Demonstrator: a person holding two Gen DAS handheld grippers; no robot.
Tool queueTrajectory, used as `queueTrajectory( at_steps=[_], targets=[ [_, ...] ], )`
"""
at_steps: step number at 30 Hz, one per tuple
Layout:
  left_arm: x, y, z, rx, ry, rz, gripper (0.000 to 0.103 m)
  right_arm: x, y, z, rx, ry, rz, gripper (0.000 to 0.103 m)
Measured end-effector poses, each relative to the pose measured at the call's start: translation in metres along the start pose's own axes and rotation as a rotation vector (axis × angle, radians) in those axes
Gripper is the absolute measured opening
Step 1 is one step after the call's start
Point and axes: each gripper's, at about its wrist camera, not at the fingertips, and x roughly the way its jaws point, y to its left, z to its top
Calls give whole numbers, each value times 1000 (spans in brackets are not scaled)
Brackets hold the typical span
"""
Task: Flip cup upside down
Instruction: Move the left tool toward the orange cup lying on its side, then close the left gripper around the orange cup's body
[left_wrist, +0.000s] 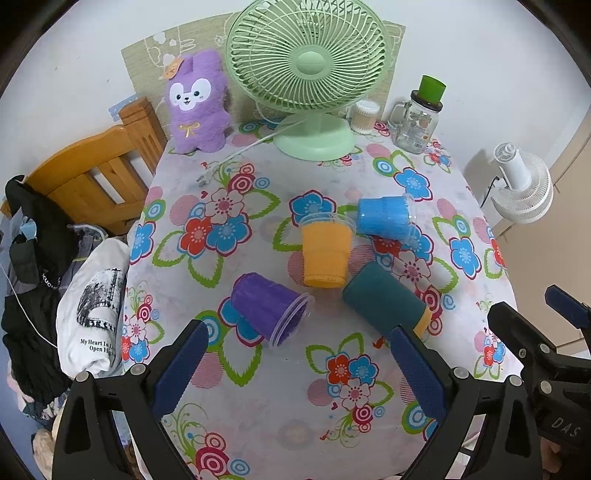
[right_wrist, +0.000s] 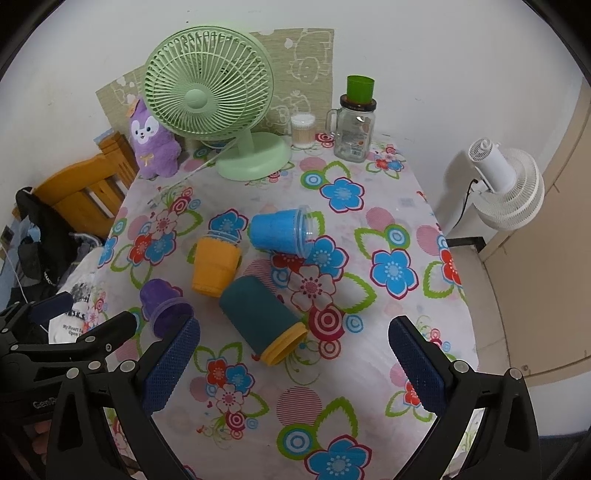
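Both grippers hang above the near edge of the table (left_wrist: 177, 229), jaws spread wide, nothing in them. Left gripper (left_wrist: 295, 365) sits above the cloth just near of the purple cup (left_wrist: 271, 306); right gripper (right_wrist: 295, 365) is near of the teal cup (right_wrist: 258, 314) and also shows at the right edge of the left wrist view.

Four cups lie on their sides in a tight cluster mid-table:
- purple cup: left-near of the group, mouth facing near-right.
- orange cup (left_wrist: 325, 254): centre, clear rim pointing far, base toward the camera.
- blue cup (left_wrist: 384, 218): far-right, mouth to the right, appears to touch the orange one's rim.
- teal cup: right-near, its yellow-rimmed end pointing near-right, base close to the orange cup.

None stands upside down.

Far edge of the table: purple plush (left_wrist: 197, 103) on the left, green fan (left_wrist: 308, 74) in the middle, a swab tub (left_wrist: 364, 116), and a glass jar (left_wrist: 415, 123) with a green cup (left_wrist: 431, 88) on its lid. Wooden chair (left_wrist: 96, 177) with clothes to the left, white fan (left_wrist: 524, 188) off to the right.
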Motion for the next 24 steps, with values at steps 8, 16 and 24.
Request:
queueTrajectory(
  at_steps=[8, 16, 24],
  targets=[
    [0, -6, 1, 12, -2, -8, 100, -1, -4, -1, 13, 3, -12, 103],
    [2, -9, 6, 26, -4, -15, 100, 0, -7, 2, 13, 7, -25, 103],
    [13, -10, 18, 38, 1, -3, 100, 10, -11, 11, 13, 22, -35, 103]
  ],
)
